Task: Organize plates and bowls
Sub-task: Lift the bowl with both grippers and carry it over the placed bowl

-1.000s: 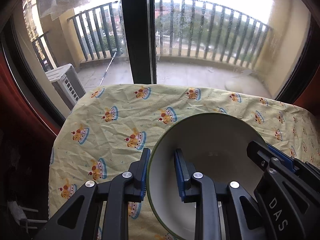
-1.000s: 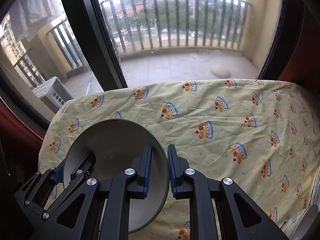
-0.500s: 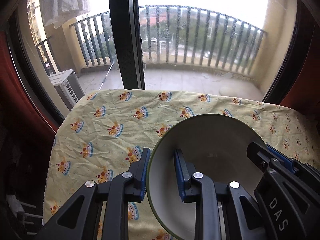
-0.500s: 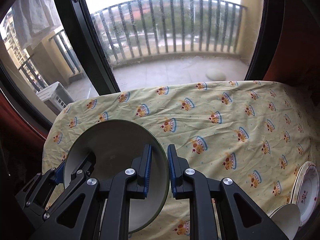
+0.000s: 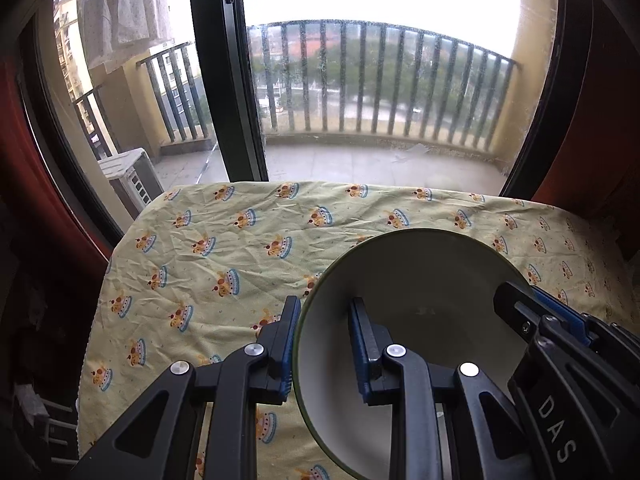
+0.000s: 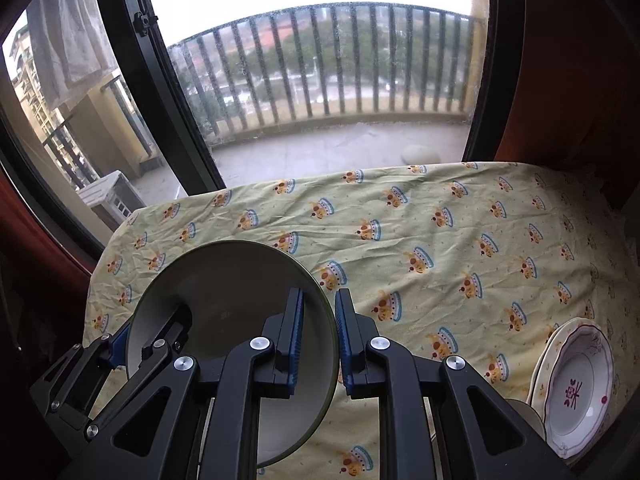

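A large bowl [image 5: 420, 304], white inside with a dark green rim, is held up above the table between both grippers. My left gripper [image 5: 324, 344] is shut on its left rim, one finger outside, one inside. My right gripper [image 6: 318, 340] is shut on the right rim of the same bowl [image 6: 228, 300]. The right gripper's fingers also show in the left wrist view [image 5: 532, 312], at the bowl's right edge. A white plate with a scalloped rim and purple flower [image 6: 576, 388] stands at the lower right in the right wrist view.
The table wears a yellow cloth with a crown print [image 5: 224, 248], also seen in the right wrist view [image 6: 460, 240]. Behind it are a dark window frame [image 5: 224, 72] and a balcony railing [image 6: 340, 60]. Another pale dish [image 6: 524, 408] is partly visible beside the flowered plate.
Both grippers and the bowl have moved up and back from the table. More of the cloth shows, and the flowered plate has come into the right wrist view.
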A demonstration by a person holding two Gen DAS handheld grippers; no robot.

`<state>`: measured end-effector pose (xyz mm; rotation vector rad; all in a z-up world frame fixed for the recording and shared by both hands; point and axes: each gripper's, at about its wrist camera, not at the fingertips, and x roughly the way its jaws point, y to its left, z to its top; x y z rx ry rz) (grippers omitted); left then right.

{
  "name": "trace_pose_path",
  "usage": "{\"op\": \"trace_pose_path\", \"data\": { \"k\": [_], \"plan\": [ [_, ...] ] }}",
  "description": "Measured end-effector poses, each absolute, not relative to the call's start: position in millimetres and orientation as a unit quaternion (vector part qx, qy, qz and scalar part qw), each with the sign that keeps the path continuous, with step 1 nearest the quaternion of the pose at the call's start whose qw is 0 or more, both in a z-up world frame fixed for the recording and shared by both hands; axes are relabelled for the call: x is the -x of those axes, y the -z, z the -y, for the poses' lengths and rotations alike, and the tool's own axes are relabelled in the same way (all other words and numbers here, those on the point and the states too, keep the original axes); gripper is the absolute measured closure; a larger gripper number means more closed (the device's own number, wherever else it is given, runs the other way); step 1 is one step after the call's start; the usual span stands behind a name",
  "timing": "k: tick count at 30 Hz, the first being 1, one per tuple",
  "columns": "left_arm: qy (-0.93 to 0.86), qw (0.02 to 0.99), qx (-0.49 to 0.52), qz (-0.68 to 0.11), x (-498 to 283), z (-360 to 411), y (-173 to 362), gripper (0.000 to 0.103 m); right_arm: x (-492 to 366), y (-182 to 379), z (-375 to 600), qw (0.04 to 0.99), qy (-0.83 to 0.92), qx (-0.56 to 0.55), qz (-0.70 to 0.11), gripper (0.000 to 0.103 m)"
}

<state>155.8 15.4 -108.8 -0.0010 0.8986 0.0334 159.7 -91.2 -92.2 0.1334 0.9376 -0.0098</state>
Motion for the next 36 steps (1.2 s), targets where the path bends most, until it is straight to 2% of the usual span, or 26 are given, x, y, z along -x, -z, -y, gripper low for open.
{"op": "trace_pose_path", "data": {
  "k": [18,36],
  "plan": [
    [-0.012,0.905,0.002,-0.425,-103,64,101,0.08,-103,79,172,0.896,0.003,-0.065,-0.44,0.083],
    [0.016,0.893,-0.002,-0.45,-64,126,124,0.08,-53,99,237,0.886,0.023,-0.072,-0.457,0.083]
  ]
}}
